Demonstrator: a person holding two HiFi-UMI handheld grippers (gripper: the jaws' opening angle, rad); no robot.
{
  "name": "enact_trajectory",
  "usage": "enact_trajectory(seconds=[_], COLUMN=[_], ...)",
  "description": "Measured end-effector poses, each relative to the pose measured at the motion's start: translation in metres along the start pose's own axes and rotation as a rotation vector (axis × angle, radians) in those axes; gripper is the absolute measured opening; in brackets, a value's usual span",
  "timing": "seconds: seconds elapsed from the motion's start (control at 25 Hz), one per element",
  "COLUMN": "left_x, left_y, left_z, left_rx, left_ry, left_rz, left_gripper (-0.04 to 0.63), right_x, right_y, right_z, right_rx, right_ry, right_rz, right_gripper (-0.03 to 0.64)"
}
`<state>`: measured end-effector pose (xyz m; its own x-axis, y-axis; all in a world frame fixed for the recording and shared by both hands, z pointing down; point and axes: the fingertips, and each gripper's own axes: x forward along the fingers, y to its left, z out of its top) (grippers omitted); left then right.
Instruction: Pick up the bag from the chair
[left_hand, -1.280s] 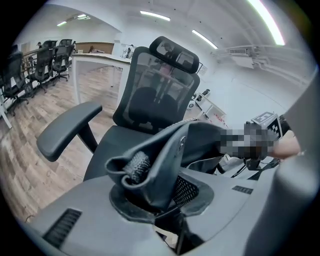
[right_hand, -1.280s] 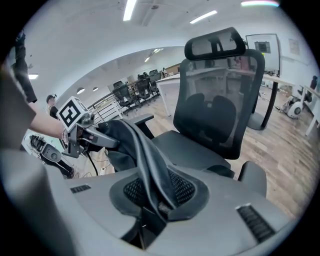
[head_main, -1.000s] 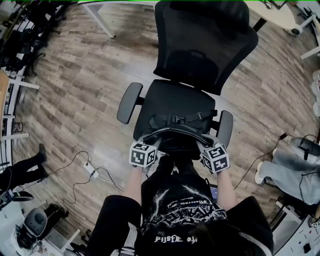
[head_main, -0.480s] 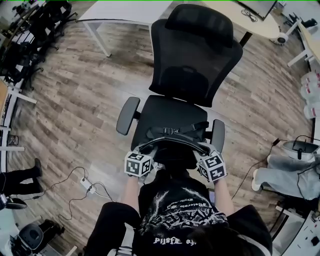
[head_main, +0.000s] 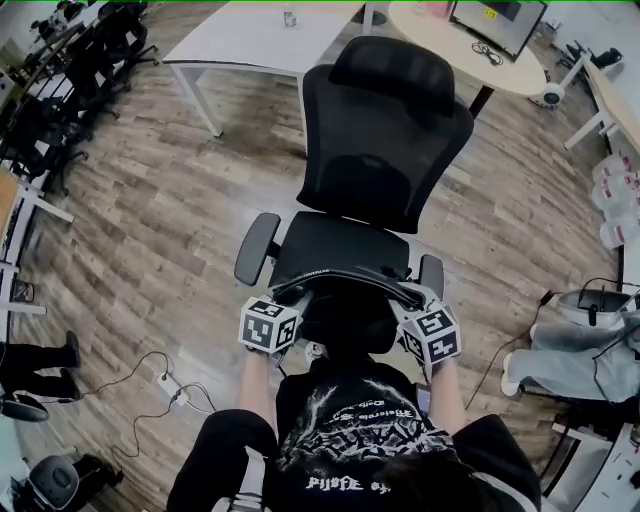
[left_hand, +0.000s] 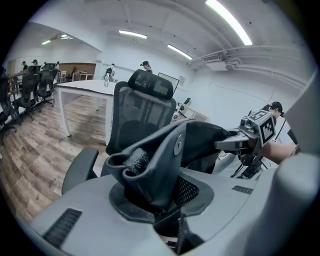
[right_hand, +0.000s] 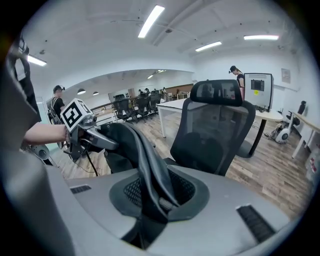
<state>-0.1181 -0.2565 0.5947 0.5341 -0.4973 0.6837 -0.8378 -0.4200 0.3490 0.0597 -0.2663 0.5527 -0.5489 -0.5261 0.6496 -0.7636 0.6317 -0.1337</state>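
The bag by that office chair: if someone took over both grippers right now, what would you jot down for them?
Left gripper: shut on the left end of the bag, at its top edge.
Right gripper: shut on the right end of the same edge.
Bag: black, stretched between the two grippers over the front of the chair. From above I cannot tell whether it is fully clear of the seat.
Done: both grips are made.
Left: lift the bag clear of the chair, probably straight up with both hands level.

Open-plan office: desks, swivel chairs
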Motion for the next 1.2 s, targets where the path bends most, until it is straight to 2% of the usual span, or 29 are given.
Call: enact_trajectory(seconds=[0.16, 0.36, 0.76, 1.2], left_x=[-0.014, -0.026, -0.056, -0.1], left_y=[-0.004, -0.013, -0.027, -0.063], left_z=[0.022, 0.051, 0.078, 0.126], left_rx=[0.014, 0.067, 0.102, 0.204], left_ry=[-0.033, -0.08, -0.129, -0.272], left_rz=[-0.003, 0.01, 0.019, 0.033], left_gripper=[0.083, 0.083, 0.081, 0.081], right_x=[-0.011, -0.027, -0.049, -0.103], right_y=[-0.002, -0.007, -0.003, -0.002], right_z=[0.027, 0.051, 0.081, 0.126], right_rx=[-0.03, -0.032, -0.058, -0.121], right_ry=[-0.032, -0.082, -0.166, -0.306], right_rz=[-0.019, -0.037, -0.067, -0.119], right_gripper=[0.074, 0.074, 0.075, 0.075])
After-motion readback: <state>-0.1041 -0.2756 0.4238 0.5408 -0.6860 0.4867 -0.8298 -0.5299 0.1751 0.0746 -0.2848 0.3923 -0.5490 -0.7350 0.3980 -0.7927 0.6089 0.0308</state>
